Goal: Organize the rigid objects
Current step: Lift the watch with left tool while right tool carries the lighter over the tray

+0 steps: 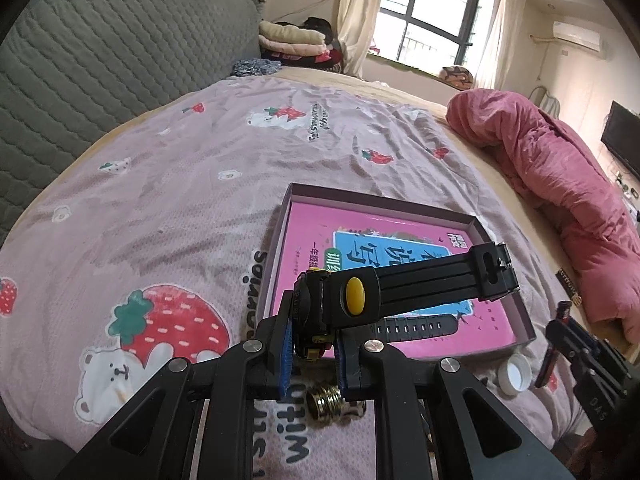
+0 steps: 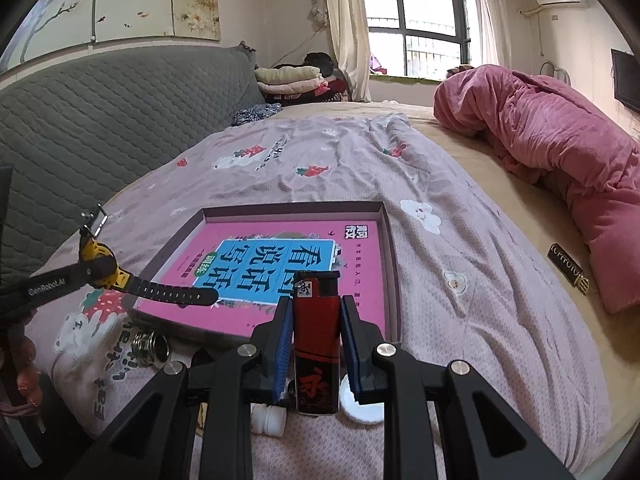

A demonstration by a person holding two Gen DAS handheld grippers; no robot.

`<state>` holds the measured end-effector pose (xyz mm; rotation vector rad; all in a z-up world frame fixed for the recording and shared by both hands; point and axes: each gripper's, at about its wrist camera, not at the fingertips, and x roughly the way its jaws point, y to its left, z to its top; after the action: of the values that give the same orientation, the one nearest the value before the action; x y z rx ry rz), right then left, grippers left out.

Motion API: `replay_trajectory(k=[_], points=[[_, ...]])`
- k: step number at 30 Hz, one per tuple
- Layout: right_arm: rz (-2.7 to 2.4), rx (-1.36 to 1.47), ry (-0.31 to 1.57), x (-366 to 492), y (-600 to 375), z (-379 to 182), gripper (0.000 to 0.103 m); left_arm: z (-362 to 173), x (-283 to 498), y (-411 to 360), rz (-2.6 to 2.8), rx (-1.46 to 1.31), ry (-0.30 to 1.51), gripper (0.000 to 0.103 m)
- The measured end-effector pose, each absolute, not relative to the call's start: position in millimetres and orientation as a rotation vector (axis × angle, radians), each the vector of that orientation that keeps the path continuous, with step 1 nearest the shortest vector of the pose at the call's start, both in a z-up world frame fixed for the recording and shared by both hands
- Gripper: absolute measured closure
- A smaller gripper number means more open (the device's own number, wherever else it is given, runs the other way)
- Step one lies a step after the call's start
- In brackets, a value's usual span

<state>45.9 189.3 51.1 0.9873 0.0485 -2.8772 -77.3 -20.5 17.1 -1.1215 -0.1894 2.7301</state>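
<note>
My left gripper point(image 1: 314, 344) is shut on a black and yellow wristwatch point(image 1: 352, 300), held above the near left edge of a shallow box point(image 1: 290, 216) that holds a pink book point(image 1: 312, 240). The watch's straps hang out over the book. The watch also shows in the right wrist view point(image 2: 100, 268). My right gripper point(image 2: 314, 328) is shut on a red and black lighter point(image 2: 316, 344), held upright just short of the box's point(image 2: 390, 272) near edge. The right gripper also shows in the left wrist view point(image 1: 560, 336).
On the strawberry-print sheet point(image 1: 160, 184) near me lie a brass threaded fitting point(image 1: 326, 400), a white cap point(image 1: 516, 372) and a small white bottle point(image 2: 268, 420). A pink quilt point(image 2: 560, 152) is heaped at the right. A grey padded headboard point(image 2: 100, 112) stands at the left.
</note>
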Motion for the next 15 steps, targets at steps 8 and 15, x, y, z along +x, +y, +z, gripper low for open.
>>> replay_trajectory(k=[8, 15], points=[[-2.892, 0.976, 0.048, 36.4, 191.3, 55.5, 0.079, 3.7, -96.4, -18.5, 2.733, -1.178, -0.177, 0.086], [-2.917, 0.947, 0.011, 21.1, 199.2, 62.5, 0.079, -7.4, -101.6, -13.6, 2.706, -1.231, -0.115, 0.086]])
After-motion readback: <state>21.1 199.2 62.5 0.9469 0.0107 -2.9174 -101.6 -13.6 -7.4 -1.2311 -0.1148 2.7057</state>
